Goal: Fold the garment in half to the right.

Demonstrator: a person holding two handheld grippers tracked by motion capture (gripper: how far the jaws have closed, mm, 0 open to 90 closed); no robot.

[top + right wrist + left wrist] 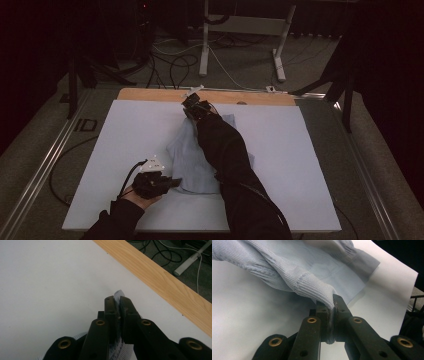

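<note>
Two claws clamped on pale blue garment (pixel 200 160), left claw (pixel 333 305) pinching ribbed cuff, right claw (pixel 117 302) seemingly its edge

A lab or studio. Black curtains (pixel 45 45) hang around the table (pixel 280 150). Cables (pixel 172 62) and stand legs (pixel 280 50) cover the carpet.

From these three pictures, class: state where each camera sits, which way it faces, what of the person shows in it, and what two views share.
High view: above the near table edge, looking forward and down at the white board; both forearms show.
Left gripper view: on the left hand-held gripper, facing along its jaws, shut on the pale blue sweater.
Right gripper view: on the right hand-held gripper, facing the wooden table edge, pinching knit cloth.
Shared: sweater and white board.
</note>
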